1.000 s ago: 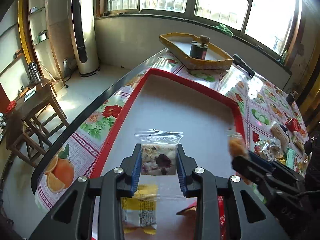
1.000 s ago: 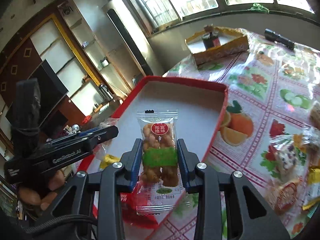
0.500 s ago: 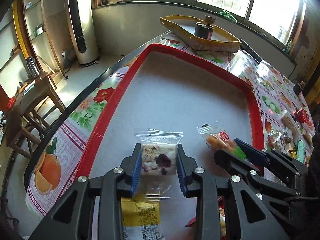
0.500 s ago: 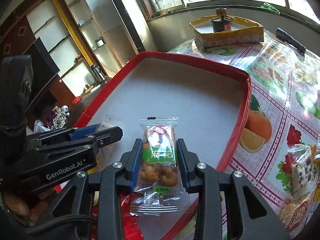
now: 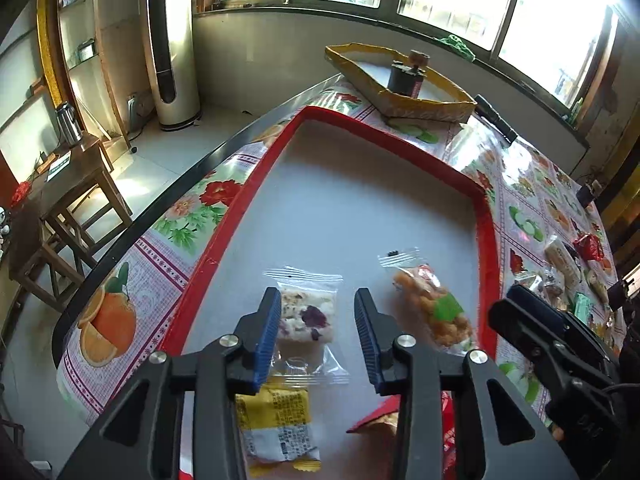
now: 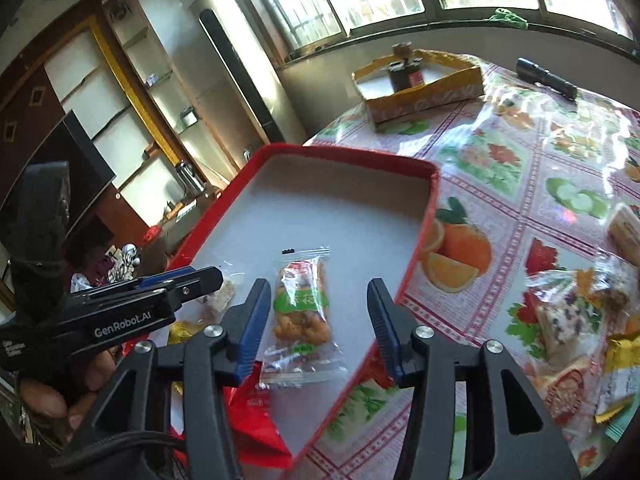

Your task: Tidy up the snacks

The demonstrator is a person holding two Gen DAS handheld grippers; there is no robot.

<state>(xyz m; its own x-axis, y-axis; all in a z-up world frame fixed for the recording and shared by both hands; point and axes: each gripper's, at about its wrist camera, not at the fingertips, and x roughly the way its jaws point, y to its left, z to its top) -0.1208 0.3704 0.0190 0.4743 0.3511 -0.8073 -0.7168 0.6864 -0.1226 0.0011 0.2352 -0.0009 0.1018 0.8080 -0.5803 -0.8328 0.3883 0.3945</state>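
The jaws of the left gripper (image 5: 316, 334) are being opened at the lower centre of the left wrist view, and the nougat packet (image 5: 307, 317) is being left between them on the tray floor, with a clear gap at the right pad and the left pad just beside the wrapper. The jaws of the right gripper (image 6: 316, 320) are likewise being opened low in the right wrist view, and the fried-twist packet (image 6: 303, 312) is being released between them, touched by neither pad. Both packets are lying inside the red tray (image 5: 248, 196), near its lower end. Each packet is judged to be light, with a slippery, crinkling film and brittle contents that would be crushed by a hard squeeze; the filled middle, not the flat sealed ends, is judged the better place to be gripped. A yellow packet (image 5: 276, 420) and a red wrapper (image 5: 380, 416) are lying lower in the tray, partly under the fingers. More loose snacks (image 6: 568, 312) are waiting on the flowered tablecloth (image 6: 520, 160) at the right edge. A yellow box (image 5: 404, 92) and a black torch (image 6: 546, 78) are standing toward the upper part of the frame, well apart, and nothing is blocking the tray's bare upper floor.
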